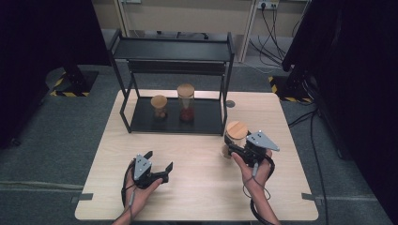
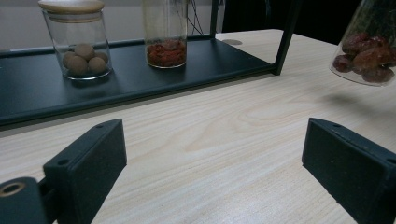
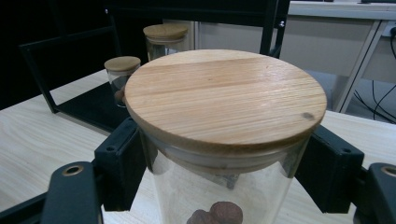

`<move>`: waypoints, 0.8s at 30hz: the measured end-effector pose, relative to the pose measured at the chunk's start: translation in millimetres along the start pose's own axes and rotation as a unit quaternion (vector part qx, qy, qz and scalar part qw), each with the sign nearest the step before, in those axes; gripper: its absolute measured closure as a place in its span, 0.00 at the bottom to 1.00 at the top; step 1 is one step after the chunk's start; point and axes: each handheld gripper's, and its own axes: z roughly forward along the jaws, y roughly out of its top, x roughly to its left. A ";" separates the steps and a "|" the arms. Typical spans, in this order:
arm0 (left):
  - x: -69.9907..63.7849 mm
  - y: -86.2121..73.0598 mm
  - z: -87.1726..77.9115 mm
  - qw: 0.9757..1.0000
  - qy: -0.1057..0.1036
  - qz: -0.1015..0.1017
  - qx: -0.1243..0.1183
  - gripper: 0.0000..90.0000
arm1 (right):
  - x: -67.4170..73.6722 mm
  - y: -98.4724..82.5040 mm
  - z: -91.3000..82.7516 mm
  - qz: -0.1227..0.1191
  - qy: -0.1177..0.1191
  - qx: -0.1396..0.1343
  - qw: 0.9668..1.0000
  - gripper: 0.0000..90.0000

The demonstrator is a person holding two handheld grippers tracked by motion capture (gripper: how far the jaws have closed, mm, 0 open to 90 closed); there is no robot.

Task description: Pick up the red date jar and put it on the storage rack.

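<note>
The table (image 1: pixel 197 187) carries a black rack (image 1: pixel 174 123) along its far edge, two jars already on its lower shelf. Near the right edge, the right hand-held gripper (image 1: pixel 233 151) clamps a wood-lidded jar (image 3: pixel 224 135) below the lid; it should travel upright, clearing the rack's post. The left hand-held gripper (image 1: pixel 159 165) waits open, empty.

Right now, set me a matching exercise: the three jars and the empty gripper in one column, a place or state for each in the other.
Things:
1. short jar of pale round balls
2. tall jar of red bits
3. jar of dark red fruit
4. left gripper

Place or state:
A. clamped in the right gripper
B. jaws wide apart over bare table
C. on the black rack, beside the short jar
D. on the rack, lowest lid

Pairs: 1-D, 2-C, 3-A, 4-B
</note>
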 end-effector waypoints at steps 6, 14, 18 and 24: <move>0.1 0.0 0.1 1.000 0.000 -0.001 0.000 0.07 | 2.0 2.8 5.0 0.000 0.002 0.000 1.000 0.28; 0.0 0.1 0.1 1.000 0.000 0.000 0.001 0.07 | 3.8 6.2 10.0 0.001 0.003 -0.002 1.000 0.28; 0.0 0.1 0.2 1.000 0.000 0.000 0.001 0.07 | 4.9 8.6 13.3 0.000 0.004 -0.003 1.000 0.28; 0.1 0.1 0.2 1.000 0.000 -0.001 0.001 0.07 | 8.4 12.3 19.3 -0.008 0.003 -0.003 1.000 0.28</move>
